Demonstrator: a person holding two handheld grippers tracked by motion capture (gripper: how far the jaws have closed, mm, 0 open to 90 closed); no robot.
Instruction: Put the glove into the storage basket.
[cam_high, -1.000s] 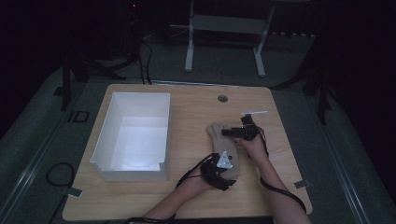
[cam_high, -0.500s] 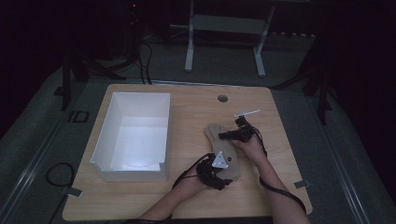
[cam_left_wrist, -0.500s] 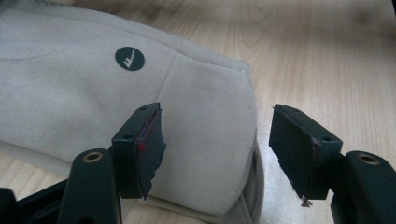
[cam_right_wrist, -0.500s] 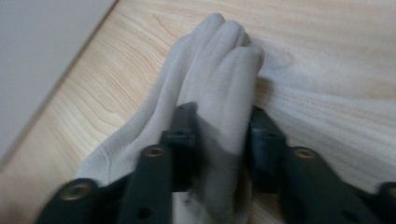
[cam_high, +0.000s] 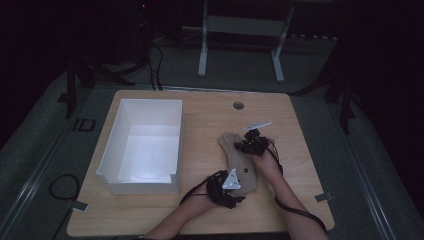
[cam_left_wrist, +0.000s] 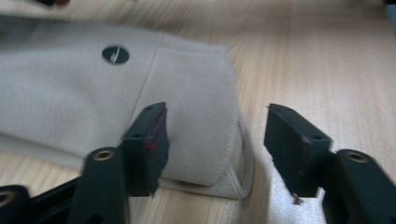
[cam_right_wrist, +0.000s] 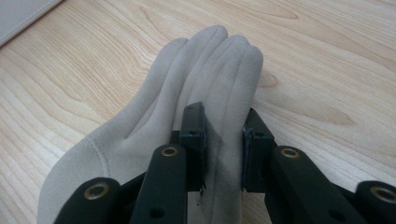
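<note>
A beige suede glove (cam_high: 239, 161) lies flat on the wooden table (cam_high: 300, 170), cuff toward the person. My right gripper (cam_high: 248, 145) sits on its finger end. In the right gripper view, that gripper (cam_right_wrist: 223, 135) has just been closing and pinches a ridge of the glove (cam_right_wrist: 205, 60) below the fingers. My left gripper (cam_high: 234, 186) is at the cuff. In the left gripper view its jaws (cam_left_wrist: 215, 140) have just been closing and stand open astride the corner of the cuff (cam_left_wrist: 196, 102), not pressing it. A round dark snap (cam_left_wrist: 115, 54) marks the glove.
A white open box (cam_high: 142, 145) stands on the left half of the table. A small round grommet hole (cam_high: 238, 105) sits near the far edge. Bare wood lies to the right of the glove and along the front edge.
My right gripper has shifted a little left and nearer, onto the glove's finger end, and its jaws have closed on the fabric. The left gripper's jaws have narrowed at the cuff.
</note>
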